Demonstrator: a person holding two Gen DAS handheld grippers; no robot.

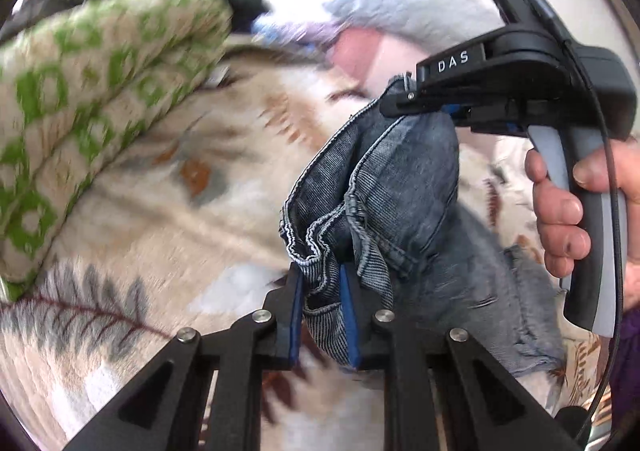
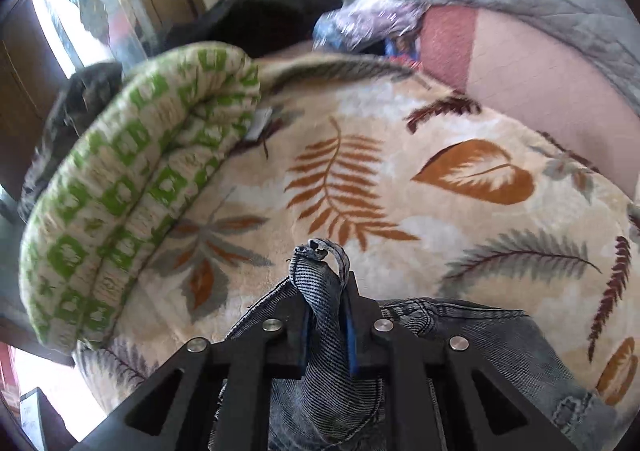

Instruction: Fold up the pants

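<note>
Both tongs pinch bunched denim — the left tongs (image 1: 323,311) and right tongs (image 2: 326,325) hold the blue jeans (image 1: 384,187) lifted above a leaf-patterned blanket (image 2: 400,171).

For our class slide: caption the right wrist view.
Right gripper pinches bunched denim pants above a leaf-patterned blanket.

Blue-grey pants (image 1: 400,187); seemingly leaf-print blanket (image 2: 400,187).

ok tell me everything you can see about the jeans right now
The jeans are faded blue-grey denim with pale stitched seams and hems. They are bunched, not flat. The left gripper and the right gripper each pinch a gathered fold between blue-padded fingers. The rest drapes down toward the leaf-print blanket.
</note>
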